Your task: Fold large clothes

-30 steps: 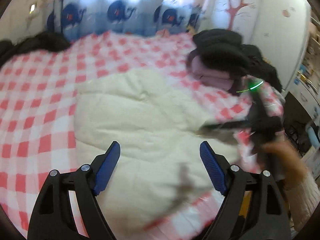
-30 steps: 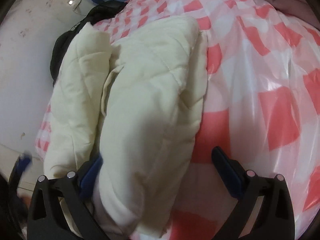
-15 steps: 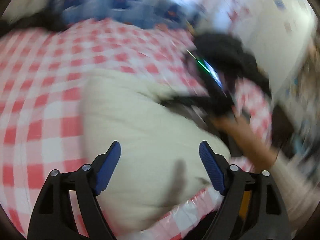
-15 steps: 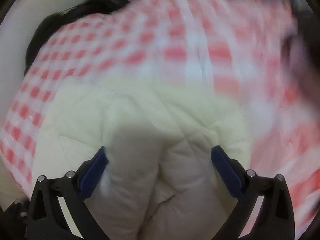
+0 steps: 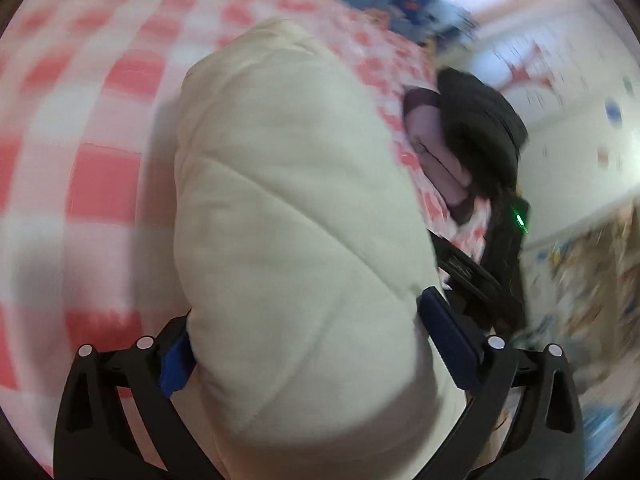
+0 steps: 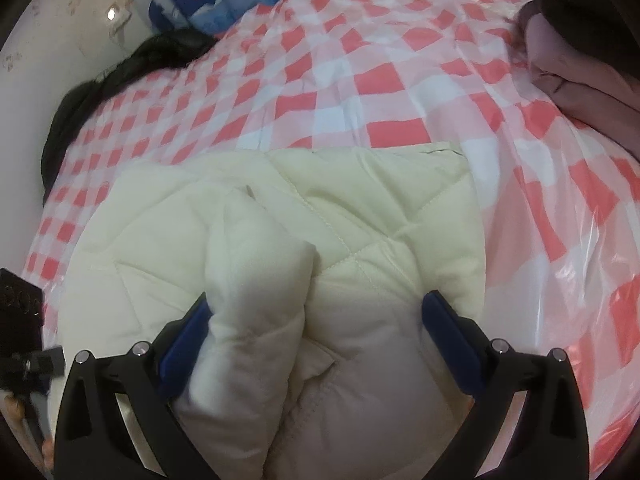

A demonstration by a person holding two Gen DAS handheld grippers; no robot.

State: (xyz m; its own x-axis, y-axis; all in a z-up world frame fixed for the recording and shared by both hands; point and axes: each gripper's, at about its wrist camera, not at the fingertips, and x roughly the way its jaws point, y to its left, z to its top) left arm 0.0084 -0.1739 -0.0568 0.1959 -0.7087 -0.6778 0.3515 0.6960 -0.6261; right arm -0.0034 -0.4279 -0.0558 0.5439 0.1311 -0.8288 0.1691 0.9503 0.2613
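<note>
since a second ago your left claw [image 5: 308,344] has dropped over the cream quilted jacket [image 6: 280,264] on the checked bed [image 6: 360,80], jaws opening around its bulk, while your right claw [image 6: 316,324] stands wide astride a raised fold, so the next fold looks imminent.

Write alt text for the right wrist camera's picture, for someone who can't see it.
A cream quilted jacket lies bunched on a pink-and-white checked bed cover, with a padded fold rising between the open blue-padded fingers of the right gripper. Behind are a dark garment at the left edge and a pink folded one at right.
</note>
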